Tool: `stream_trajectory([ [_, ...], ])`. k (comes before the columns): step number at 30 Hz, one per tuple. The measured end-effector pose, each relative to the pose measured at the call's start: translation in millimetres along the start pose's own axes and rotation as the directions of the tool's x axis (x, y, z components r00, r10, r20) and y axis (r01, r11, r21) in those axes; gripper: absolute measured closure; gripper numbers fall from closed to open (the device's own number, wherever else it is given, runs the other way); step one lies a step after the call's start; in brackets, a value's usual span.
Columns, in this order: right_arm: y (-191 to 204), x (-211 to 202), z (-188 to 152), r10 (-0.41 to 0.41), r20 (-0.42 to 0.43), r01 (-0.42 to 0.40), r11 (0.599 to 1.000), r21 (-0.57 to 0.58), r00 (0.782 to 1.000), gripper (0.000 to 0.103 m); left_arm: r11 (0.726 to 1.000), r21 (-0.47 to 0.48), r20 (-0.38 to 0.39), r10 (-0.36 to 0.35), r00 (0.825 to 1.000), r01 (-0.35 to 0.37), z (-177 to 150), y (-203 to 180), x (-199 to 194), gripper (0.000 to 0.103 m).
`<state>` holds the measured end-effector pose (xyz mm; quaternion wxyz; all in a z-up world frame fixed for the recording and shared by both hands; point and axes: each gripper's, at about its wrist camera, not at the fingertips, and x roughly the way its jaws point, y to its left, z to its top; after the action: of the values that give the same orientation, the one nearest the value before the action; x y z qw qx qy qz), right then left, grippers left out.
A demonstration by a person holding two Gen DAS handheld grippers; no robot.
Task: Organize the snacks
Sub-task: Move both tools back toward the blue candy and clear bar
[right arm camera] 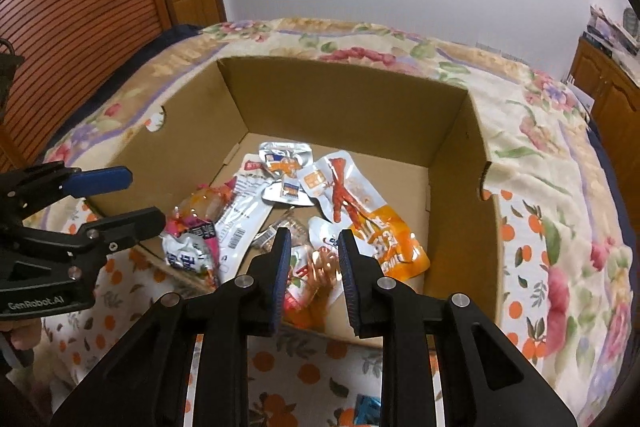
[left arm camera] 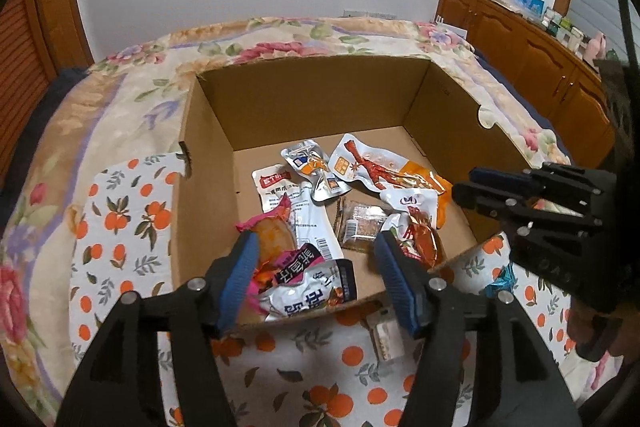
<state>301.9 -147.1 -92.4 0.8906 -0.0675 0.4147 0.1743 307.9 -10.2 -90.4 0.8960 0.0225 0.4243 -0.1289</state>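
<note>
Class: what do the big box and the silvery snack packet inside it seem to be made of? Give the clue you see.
Box: apparently corrugated cardboard, matte brown, with folded corners and raw cut edges. Silvery packet: probably metallised plastic film, glossy, crinkled and catching light; real foil cannot be ruled out.

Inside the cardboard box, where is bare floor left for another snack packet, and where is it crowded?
Bare cardboard shows along the back wall, behind the chicken-foot packet, and in the strip by the right wall. The front-left is crowded: the white-and-blue packet overlaps others near the left gripper.
</note>
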Motion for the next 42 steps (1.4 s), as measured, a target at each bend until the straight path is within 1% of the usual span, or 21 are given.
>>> stream_trajectory([
  [1,-0.1,-3.6,-0.2,0.000,0.003,0.000,1.000,0.001,1.000,0.074,1.000,0.001,0.009,0.000,1.000,0.000,-1.4,-0.6,-3.6,0.030],
  [2,-0.2,-7.3,-0.6,0.000,0.008,0.000,1.000,0.003,1.000,0.070,1.000,0.001,0.019,0.000,1.000,0.000,-2.3,-1.2,-6.5,0.026],
  [3,-0.5,-12.1,-1.1,0.000,0.014,0.000,1.000,0.004,1.000,0.069,1.000,0.004,0.031,-0.001,1.000,0.001,-3.1,-1.5,-9.6,0.022],
  [5,-1.2,-21.6,-2.8,-0.005,0.029,0.005,1.000,0.009,1.000,0.056,1.000,0.015,0.043,0.010,0.999,-0.010,-5.3,-2.6,-15.1,0.021],
  [6,-2.7,-27.6,-4.2,-0.006,0.039,0.005,1.000,0.016,0.999,0.053,1.000,0.018,0.047,0.013,0.999,-0.014,-6.8,-3.6,-17.5,0.020],
  [7,-3.9,-32.6,-5.9,-0.005,0.047,0.004,1.000,0.024,0.999,0.050,1.000,0.017,0.052,0.014,0.999,-0.015,-8.8,-3.9,-20.5,0.016],
  [9,-7.4,-43.5,-10.5,-0.006,0.059,0.004,0.999,0.042,0.998,0.040,1.000,0.010,0.065,0.014,0.998,-0.015,-11.9,-5.7,-25.7,0.011],
  [10,-8.9,-47.6,-12.6,-0.006,0.063,0.003,0.999,0.050,0.998,0.031,1.000,0.011,0.073,0.014,0.997,-0.015,-13.5,-6.9,-28.8,0.011],
  [11,-11.0,-53.3,-16.1,-0.007,0.070,0.003,0.998,0.058,0.998,0.028,1.000,0.016,0.084,0.023,0.996,-0.024,-15.0,-9.7,-32.5,0.011],
  [13,-13.3,-61.6,-21.3,-0.018,0.082,0.013,0.998,0.061,0.996,0.013,0.999,0.025,0.112,0.040,0.993,-0.043,-18.4,-13.0,-39.6,0.011],
  [14,-13.9,-65.1,-24.6,-0.027,0.088,0.022,0.998,0.056,0.996,0.010,0.999,0.023,0.125,0.043,0.991,-0.046,-20.9,-14.1,-43.4,0.011],
  [16,-14.8,-71.2,-32.1,-0.052,0.099,0.048,0.998,0.041,0.994,0.009,0.999,0.012,0.135,0.038,0.990,-0.040,-24.0,-15.1,-48.3,0.011],
  [18,-17.0,-75.6,-41.3,-0.067,0.098,0.064,0.997,0.036,0.993,0.006,0.999,0.010,0.139,0.030,0.990,-0.032,-28.0,-17.8,-52.7,0.011],
  [20,-19.7,-80.1,-51.9,-0.074,0.100,0.069,0.997,0.046,0.992,0.000,0.999,0.009,0.142,0.030,0.989,-0.031,-34.4,-21.5,-56.5,0.011],
  [23,-23.6,-84.4,-67.2,-0.071,0.097,0.065,0.996,0.065,0.993,0.000,0.999,0.027,0.138,0.018,0.990,-0.022,-43.6,-28.3,-58.7,0.011],
  [26,-27.4,-85.1,-84.1,-0.064,0.080,0.056,0.994,0.098,0.995,0.000,0.999,0.039,0.111,-0.001,0.994,-0.004,-53.9,-35.5,-55.8,0.011],
  [30,-29.9,-82.4,-102.3,-0.058,0.059,0.049,0.989,0.137,0.997,0.000,0.999,0.021,0.073,-0.026,0.997,0.024,-66.8,-42.4,-48.1,0.011],
  [32,-30.5,-79.9,-110.3,-0.051,0.049,0.044,0.989,0.144,0.998,0.000,0.999,0.020,0.054,-0.036,0.998,0.035,-72.8,-46.6,-40.7,0.011],
  [35,-30.1,-72.6,-121.8,-0.052,0.029,0.048,0.989,0.138,0.998,0.001,0.999,0.037,0.026,-0.025,0.999,0.024,-80.5,-52.6,-27.3,0.011],
  [42,-44.4,-61.8,-139.8,-0.042,0.004,0.040,0.982,0.187,0.999,0.001,0.998,0.025,-0.039,-0.062,0.997,0.063,-95.0,-61.1,0.9,0.011],
])
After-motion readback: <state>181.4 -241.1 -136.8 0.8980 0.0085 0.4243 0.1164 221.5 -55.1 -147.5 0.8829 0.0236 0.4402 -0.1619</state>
